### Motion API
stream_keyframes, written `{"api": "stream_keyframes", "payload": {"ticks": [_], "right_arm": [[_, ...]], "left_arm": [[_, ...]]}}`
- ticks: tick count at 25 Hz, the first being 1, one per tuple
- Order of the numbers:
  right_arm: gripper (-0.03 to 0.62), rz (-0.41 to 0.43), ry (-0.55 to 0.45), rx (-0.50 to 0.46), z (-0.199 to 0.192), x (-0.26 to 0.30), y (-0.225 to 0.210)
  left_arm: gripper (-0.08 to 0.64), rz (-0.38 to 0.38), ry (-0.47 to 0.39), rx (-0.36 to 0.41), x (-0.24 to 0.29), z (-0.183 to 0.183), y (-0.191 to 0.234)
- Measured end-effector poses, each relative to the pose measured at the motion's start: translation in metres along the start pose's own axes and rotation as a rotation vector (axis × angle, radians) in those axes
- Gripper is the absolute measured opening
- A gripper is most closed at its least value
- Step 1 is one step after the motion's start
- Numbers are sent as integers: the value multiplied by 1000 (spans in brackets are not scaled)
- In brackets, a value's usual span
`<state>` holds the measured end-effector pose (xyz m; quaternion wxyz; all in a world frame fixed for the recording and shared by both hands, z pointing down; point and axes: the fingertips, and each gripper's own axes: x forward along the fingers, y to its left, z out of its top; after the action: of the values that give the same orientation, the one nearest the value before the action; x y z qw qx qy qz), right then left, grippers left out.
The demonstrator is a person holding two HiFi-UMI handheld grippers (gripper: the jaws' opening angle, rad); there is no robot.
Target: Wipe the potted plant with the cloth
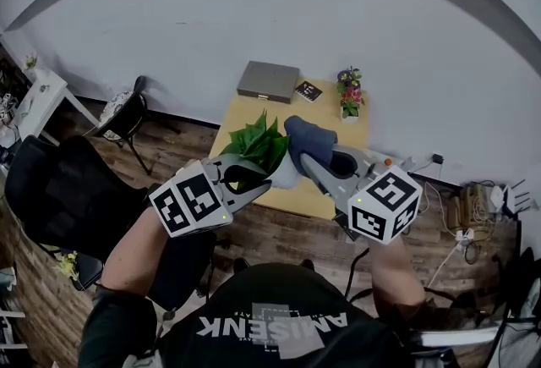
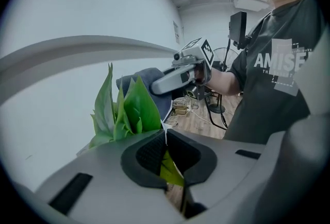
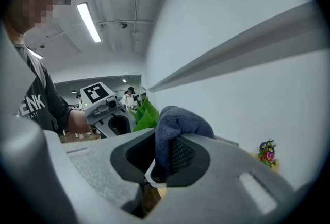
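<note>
On the wooden table's (image 1: pixel 329 123) far edge sit a grey box (image 1: pixel 267 80), a black card (image 1: pixel 308 90) and colourful flowers (image 1: pixel 349 92); a black chair (image 1: pixel 125 114) stands left.

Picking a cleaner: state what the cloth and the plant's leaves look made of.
The cloth: soft fabric, probably microfibre, by its fuzzy matte blue-grey nap. Leaves of the potted plant: smooth, bright green, faint sheen; real or plastic, cannot tell.

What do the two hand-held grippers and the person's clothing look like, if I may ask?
Both the left hand-held gripper and the right hand-held gripper have smooth grey plastic bodies tapering to two jaws lined with black textured pads. Each carries a white cube printed with black square markers. The person wears a dark short-sleeved T-shirt with white lettering.
</note>
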<state>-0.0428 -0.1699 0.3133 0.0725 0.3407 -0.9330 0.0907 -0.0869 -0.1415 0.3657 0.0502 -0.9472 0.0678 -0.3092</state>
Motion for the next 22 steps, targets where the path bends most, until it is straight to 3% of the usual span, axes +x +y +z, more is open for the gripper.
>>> {"api": "stream_keyframes", "payload": {"ticks": [7, 11, 22], "right_arm": [[37, 27, 13, 26, -11, 18, 10], [37, 17, 33, 69, -26, 19, 3], [37, -4, 131, 184, -87, 17, -16]], "left_arm": [[12, 48, 16, 22, -1, -1, -2], [12, 27, -3, -30, -5, -2, 0], [12, 28, 3, -41, -5, -7, 4]]}}
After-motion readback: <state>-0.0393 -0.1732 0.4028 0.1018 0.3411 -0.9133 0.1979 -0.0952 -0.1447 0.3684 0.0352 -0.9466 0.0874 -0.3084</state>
